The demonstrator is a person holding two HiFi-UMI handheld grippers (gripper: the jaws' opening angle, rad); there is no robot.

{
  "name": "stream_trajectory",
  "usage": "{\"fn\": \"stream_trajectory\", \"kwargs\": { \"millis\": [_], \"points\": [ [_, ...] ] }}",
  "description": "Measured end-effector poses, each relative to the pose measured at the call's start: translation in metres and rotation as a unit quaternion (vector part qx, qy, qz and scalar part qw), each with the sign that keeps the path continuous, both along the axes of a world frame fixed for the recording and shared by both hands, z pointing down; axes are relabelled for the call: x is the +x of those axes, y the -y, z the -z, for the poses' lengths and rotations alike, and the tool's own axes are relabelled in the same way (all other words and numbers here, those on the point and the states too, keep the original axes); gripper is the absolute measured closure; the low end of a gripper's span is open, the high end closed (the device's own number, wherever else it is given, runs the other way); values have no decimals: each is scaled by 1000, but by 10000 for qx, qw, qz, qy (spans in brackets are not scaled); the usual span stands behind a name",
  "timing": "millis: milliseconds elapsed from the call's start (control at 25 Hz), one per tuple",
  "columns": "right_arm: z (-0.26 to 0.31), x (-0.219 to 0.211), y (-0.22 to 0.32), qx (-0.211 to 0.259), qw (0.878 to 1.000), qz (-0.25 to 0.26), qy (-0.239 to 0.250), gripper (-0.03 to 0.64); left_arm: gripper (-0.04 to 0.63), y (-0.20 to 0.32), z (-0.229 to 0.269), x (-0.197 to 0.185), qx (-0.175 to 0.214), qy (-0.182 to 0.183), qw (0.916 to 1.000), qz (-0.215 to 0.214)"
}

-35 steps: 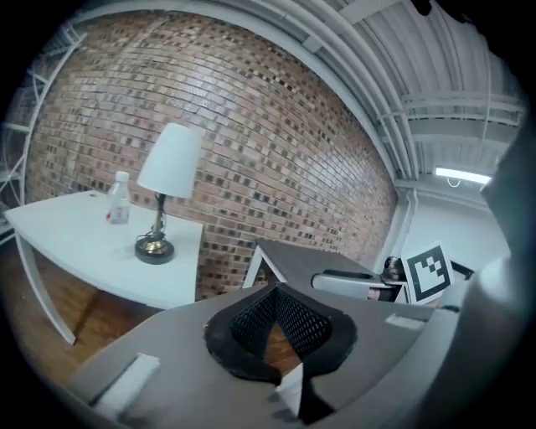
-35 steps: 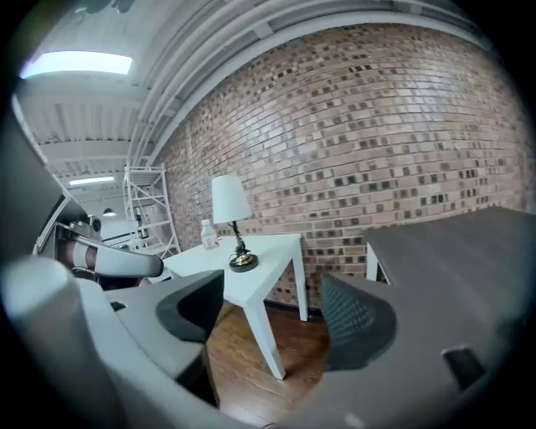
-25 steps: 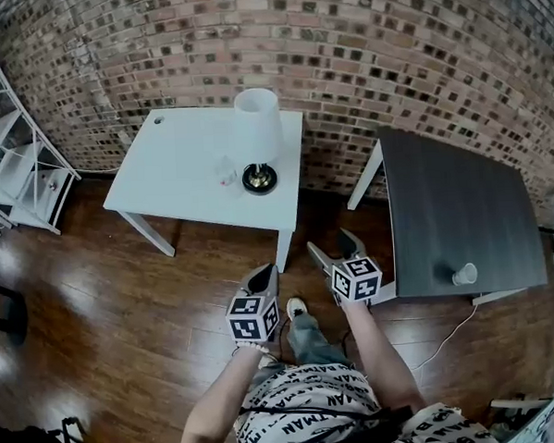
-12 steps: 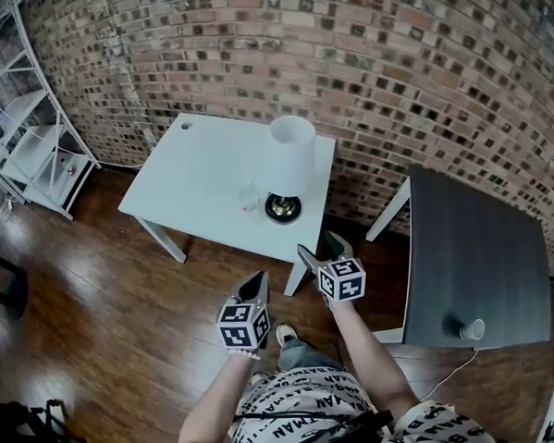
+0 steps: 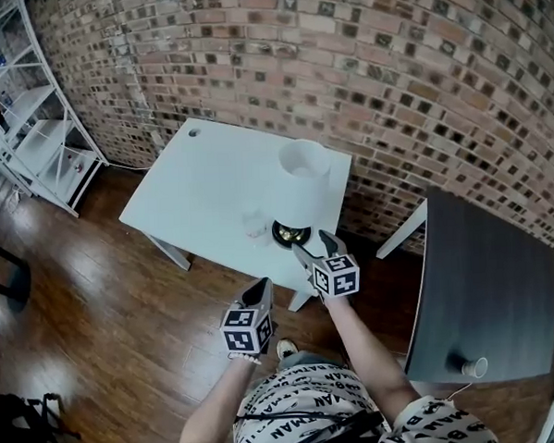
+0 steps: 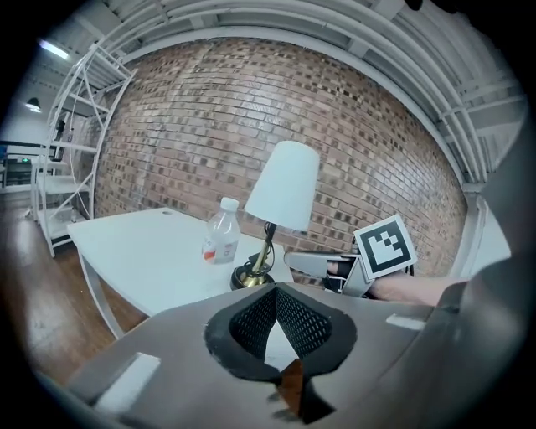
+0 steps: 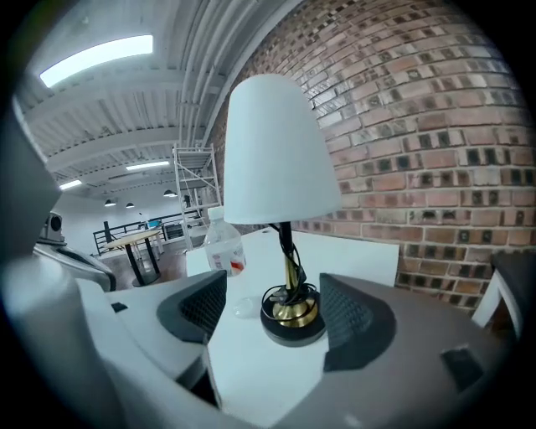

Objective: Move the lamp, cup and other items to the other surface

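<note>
Head view: reaching for the lamp (image 5: 303, 182) calls for a low, level approach, since its tall shade looks likely to tip. It stands on the white table (image 5: 192, 188), just ahead of the right gripper (image 5: 313, 244).

Left gripper view: the left gripper (image 6: 276, 312) is clenched and empty.

Right gripper view: the jaws are wide and beginning to close. The lamp base (image 7: 293, 320) sits straight ahead, untouched.

Walked up to the white table (image 5: 201, 187). Carried right gripper (image 5: 311, 243) from over the floor to the lamp (image 5: 302, 178) base, jaws closing a little, nothing pressed between. Brought left gripper (image 5: 259, 289) along behind.
</note>
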State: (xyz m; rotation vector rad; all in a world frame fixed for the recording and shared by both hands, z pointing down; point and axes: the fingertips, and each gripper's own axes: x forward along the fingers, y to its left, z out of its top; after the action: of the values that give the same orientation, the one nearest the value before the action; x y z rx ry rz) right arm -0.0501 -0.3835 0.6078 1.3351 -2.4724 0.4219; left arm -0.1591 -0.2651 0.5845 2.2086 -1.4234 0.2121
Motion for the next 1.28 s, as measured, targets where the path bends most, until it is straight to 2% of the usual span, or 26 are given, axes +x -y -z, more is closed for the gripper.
{"fn": "stream_trajectory", "kwargs": {
  "millis": [240,280,480,760,880,1160,1280],
  "points": [
    [-19,-19,39,-96,9995,277,82,282,595,28,-10,-9,-50,7,9996,271],
    [-21,-22,45,-77,9994,309,98,316,595,31,-12,-10,-56,23,9995,323],
    [-25,-38,77,10,9989,344,325,314,595,43,-20,-18,-141,46,9986,503],
    [-23,-48,98,470,9970,276,550,316,595,55,-32,-29,-223,99,9976,644],
    [-25,-52,100,662,9958,366,519,356,595,59,-35,-31,-213,90,9974,685],
    [-27,-57,103,793,9948,523,367,358,595,60,-42,-30,-224,99,9974,671],
    [-17,-56,106,1051,9929,487,261,414,595,60,-43,-30,-246,108,9974,676]
  ]
}}
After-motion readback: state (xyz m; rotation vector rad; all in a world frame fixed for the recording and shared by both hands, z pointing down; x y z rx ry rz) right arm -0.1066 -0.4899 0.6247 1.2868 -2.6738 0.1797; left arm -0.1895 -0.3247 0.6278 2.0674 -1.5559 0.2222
